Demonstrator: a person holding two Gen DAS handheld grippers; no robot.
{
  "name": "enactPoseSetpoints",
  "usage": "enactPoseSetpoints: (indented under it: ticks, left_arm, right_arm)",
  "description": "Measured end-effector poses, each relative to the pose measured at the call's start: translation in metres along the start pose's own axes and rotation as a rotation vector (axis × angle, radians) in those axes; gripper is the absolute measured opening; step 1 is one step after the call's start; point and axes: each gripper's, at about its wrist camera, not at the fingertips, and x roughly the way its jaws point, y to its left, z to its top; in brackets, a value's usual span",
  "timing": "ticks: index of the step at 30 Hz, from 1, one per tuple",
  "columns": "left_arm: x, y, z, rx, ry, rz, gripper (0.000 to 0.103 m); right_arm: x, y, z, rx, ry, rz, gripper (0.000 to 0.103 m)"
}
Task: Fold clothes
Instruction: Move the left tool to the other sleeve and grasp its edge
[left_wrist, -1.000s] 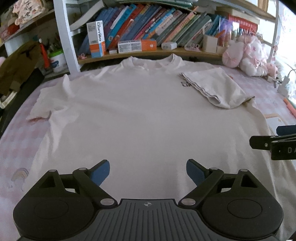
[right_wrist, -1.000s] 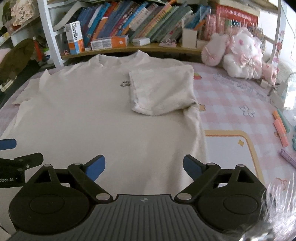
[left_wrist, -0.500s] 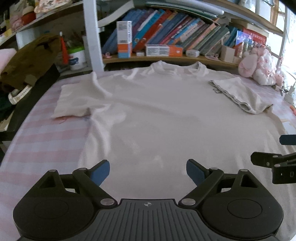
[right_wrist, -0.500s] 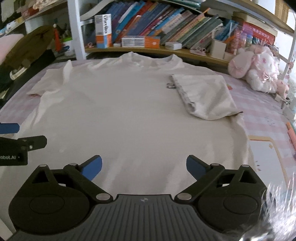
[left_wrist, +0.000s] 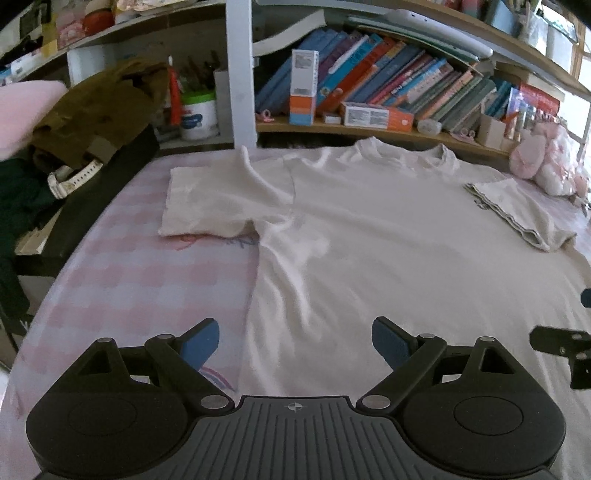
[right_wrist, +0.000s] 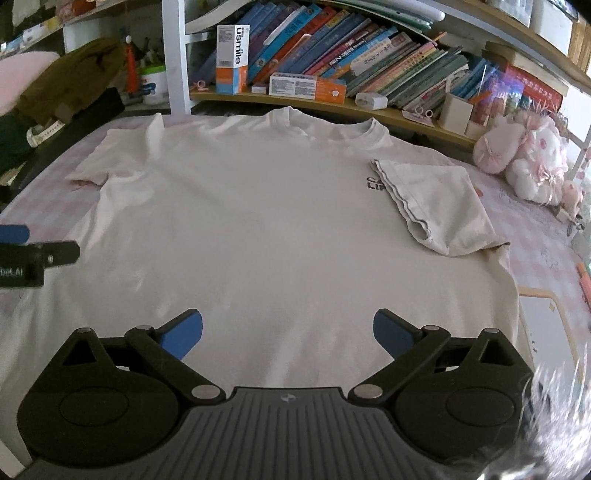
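A white T-shirt (left_wrist: 388, 251) lies flat on the pink checked bed, collar toward the bookshelf; it also shows in the right wrist view (right_wrist: 266, 221). Its right sleeve (right_wrist: 436, 206) is folded in over the chest, its left sleeve (left_wrist: 207, 206) lies spread out on the bed. My left gripper (left_wrist: 295, 341) is open and empty above the shirt's lower left edge. My right gripper (right_wrist: 288, 332) is open and empty above the shirt's lower middle. The left gripper's finger also shows at the left edge of the right wrist view (right_wrist: 33, 254).
A bookshelf (right_wrist: 369, 74) with books and boxes runs along the back. Pink plush toys (right_wrist: 524, 162) sit at the back right. A brown garment and a watch (left_wrist: 92, 122) lie on a black stand at the left. Pens (right_wrist: 583, 280) lie at the right edge.
Both grippers have moved left along the shirt's lower edge. The left gripper now looks over the shirt's left side and spread sleeve. Both stay open.
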Motion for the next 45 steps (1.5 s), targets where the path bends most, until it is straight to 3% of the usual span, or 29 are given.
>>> enactPoseSetpoints:
  ticks: [14, 21, 24, 30, 36, 45]
  left_arm:
    - [0.025, 0.041, 0.02, -0.133, -0.008, 0.027, 0.092]
    - [0.042, 0.071, 0.029, -0.261, -0.007, 0.059, 0.089]
    - [0.051, 0.081, 0.036, -0.288, -0.022, 0.071, 0.085]
    - [0.079, 0.11, 0.056, -0.423, -0.042, 0.082, 0.065]
    - [0.106, 0.128, 0.071, -0.432, -0.016, 0.115, 0.047]
    - [0.133, 0.137, 0.084, -0.417, 0.017, 0.161, 0.038]
  right_arm:
    - [0.005, 0.006, 0.004, -0.021, 0.028, 0.014, 0.101]
    - [0.007, 0.001, 0.001, -0.008, 0.045, -0.003, 0.101]
    - [0.006, 0.0, 0.0, -0.011, 0.047, -0.01, 0.101]
    - [0.006, -0.004, 0.0, -0.002, 0.054, -0.027, 0.101]
    - [0.005, -0.013, -0.003, 0.032, 0.07, -0.056, 0.101]
    - [0.003, -0.025, -0.004, 0.074, 0.087, -0.095, 0.101]
